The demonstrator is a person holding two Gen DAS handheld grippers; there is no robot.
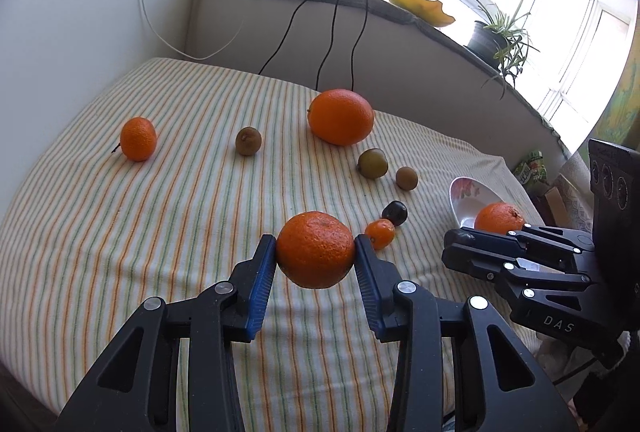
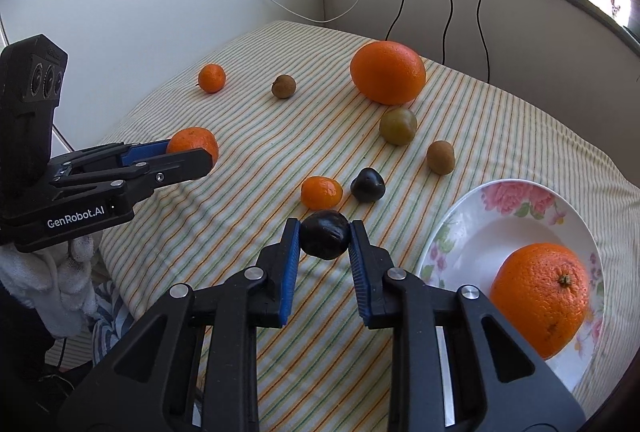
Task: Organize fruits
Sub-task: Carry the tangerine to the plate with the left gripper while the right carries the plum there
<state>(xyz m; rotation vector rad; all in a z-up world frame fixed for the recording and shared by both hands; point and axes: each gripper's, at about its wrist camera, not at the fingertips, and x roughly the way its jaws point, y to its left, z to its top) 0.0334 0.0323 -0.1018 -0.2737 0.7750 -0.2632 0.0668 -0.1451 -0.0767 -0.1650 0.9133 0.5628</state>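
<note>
My left gripper (image 1: 315,250) is shut on a mandarin (image 1: 315,248), held just above the striped cloth; the right wrist view shows that mandarin (image 2: 194,143) at the left. My right gripper (image 2: 325,236) is shut on a dark plum (image 2: 325,234), lifted off the cloth beside a floral plate (image 2: 460,228) that holds one orange (image 2: 540,288). On the cloth lie a big orange (image 2: 387,71), a small mandarin (image 2: 212,77), a tiny mandarin (image 2: 321,191), another dark plum (image 2: 367,185), a greenish plum (image 2: 398,125) and two brown kiwis (image 2: 440,157) (image 2: 283,86).
The striped cloth (image 1: 160,232) covers a table set against a white wall. Cables (image 1: 332,43) hang down at the back. A window sill carries a yellow dish (image 1: 420,5) and a potted plant (image 1: 500,35). A gloved hand (image 2: 60,272) holds the left gripper.
</note>
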